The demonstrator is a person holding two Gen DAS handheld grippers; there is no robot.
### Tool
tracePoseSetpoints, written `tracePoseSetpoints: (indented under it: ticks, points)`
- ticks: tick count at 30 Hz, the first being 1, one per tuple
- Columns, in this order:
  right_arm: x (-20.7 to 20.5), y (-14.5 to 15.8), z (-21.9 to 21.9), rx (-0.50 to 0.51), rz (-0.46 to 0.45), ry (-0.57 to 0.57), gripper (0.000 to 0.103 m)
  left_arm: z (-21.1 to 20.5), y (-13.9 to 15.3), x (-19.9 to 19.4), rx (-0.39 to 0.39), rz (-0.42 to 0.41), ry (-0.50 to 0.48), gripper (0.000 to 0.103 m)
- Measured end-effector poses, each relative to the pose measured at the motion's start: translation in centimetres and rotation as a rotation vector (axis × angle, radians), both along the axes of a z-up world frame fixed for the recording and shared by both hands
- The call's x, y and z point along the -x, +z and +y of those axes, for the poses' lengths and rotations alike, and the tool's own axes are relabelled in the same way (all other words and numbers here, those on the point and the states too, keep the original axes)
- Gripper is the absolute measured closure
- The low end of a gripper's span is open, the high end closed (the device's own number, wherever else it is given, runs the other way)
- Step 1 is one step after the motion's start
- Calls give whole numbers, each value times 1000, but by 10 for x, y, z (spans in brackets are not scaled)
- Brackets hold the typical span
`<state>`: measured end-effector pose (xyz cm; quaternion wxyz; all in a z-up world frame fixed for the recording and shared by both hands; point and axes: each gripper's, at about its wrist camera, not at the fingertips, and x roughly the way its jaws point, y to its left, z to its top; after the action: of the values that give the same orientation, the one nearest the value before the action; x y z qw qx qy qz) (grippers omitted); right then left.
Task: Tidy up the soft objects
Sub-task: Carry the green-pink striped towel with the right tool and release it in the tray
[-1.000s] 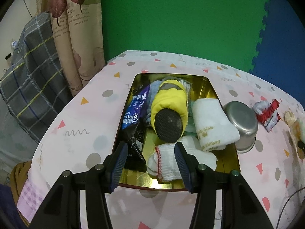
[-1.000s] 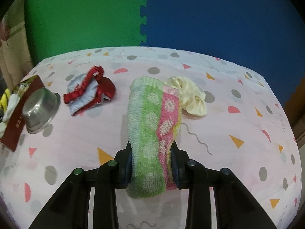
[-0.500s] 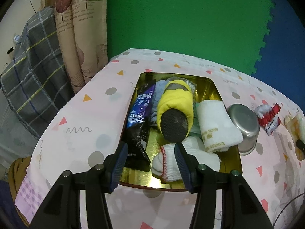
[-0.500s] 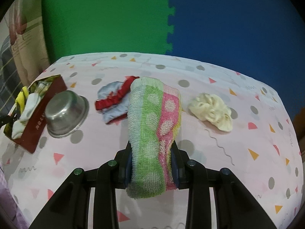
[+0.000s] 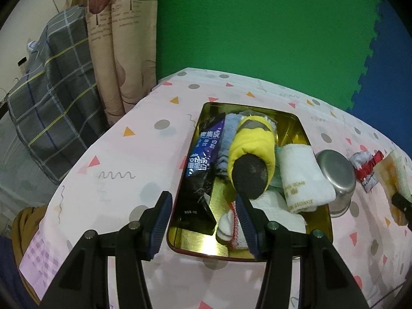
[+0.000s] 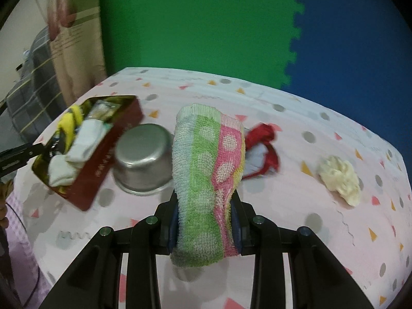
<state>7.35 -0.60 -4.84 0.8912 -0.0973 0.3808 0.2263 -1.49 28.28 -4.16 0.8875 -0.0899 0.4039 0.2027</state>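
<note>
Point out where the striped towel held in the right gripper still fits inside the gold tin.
Inside the gold-lined rectangular tin, bare floor shows at the far right corner beyond the rolled white towel, and along the near edge below the black protein sachet. The middle is crowded: yellow slipper, white socks.

Green [image 5: 257,38] and blue foam wall [image 6: 360,38], curtain [image 5: 116,38]

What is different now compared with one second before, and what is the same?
The right gripper, shut on the striped towel, has carried it toward the tin box; the steel bowl now sits close ahead. The left gripper stays open above the box, holding nothing. The box contents, red cloth and cream cloth have not moved.
</note>
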Motion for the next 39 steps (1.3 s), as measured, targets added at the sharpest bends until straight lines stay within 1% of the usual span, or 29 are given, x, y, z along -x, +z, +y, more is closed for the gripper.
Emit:
tracePoseSetpoints:
  ticks: [3, 10, 15, 19, 23, 28, 33, 39]
  points:
    - [3, 3, 17, -11, 0, 35, 73, 3, 3, 3, -2, -19, 17, 51]
    - [10, 10, 65, -20, -7, 124, 73, 12, 3, 5, 18, -15, 50, 51]
    - [14, 18, 95, -48, -2, 174, 73, 22, 5, 8, 32, -22, 83, 51]
    - [11, 24, 121, -67, 6, 208, 73, 27, 5, 10, 17, -20, 109, 51]
    - [5, 27, 149, -60, 6, 226, 73, 32, 5, 12, 31, -25, 119, 51]
    - [-7, 19, 177, -43, 20, 227, 73, 33, 4, 11, 31, -18, 116, 51]
    - [-22, 7, 200, -44, 62, 226, 73, 35, 3, 11, 39, -14, 121, 51]
    - [-31, 0, 217, -37, 78, 234, 72, 37, 0, 11, 46, -6, 126, 51]
